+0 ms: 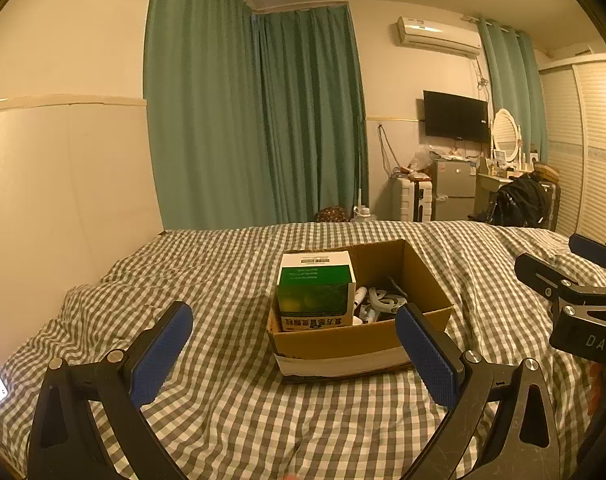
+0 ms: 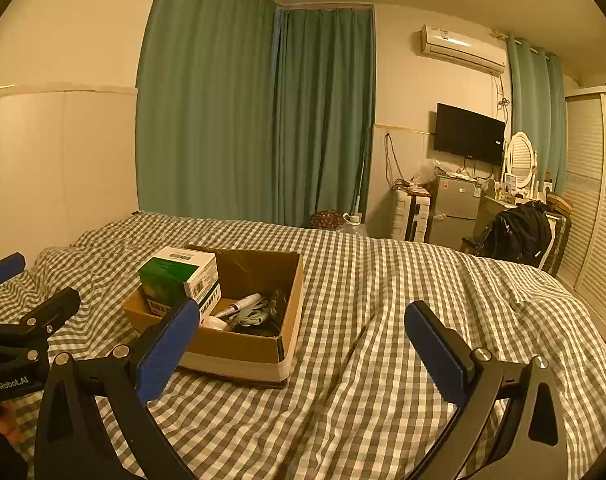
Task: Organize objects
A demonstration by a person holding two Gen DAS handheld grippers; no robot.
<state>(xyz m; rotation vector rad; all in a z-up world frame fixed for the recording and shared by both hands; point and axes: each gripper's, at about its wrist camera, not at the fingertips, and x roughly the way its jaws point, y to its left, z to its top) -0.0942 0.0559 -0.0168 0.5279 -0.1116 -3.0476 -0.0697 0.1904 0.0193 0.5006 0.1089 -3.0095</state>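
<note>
An open cardboard box [image 1: 343,342] [image 2: 247,354] rests on a bed with a grey-and-white checked cover. A green-and-white carton [image 1: 317,290] [image 2: 181,276] stands upright in its left end. Beside it lie a white tube [image 2: 239,305], a pale curved item [image 1: 385,300] and other small things I cannot make out. My left gripper [image 1: 299,350] stands open just in front of the box, nothing between its blue pads [image 1: 161,358]. My right gripper [image 2: 303,346] is open too, to the right of the box, with only bedding between its fingers.
The bed cover [image 2: 383,360] is rumpled and stretches far right. Beyond the bed hang green curtains [image 1: 255,120]; a small fridge [image 1: 453,188], a TV [image 1: 455,116], a dressing table with an oval mirror [image 2: 519,160] and a black bag [image 2: 519,236] stand at the back right.
</note>
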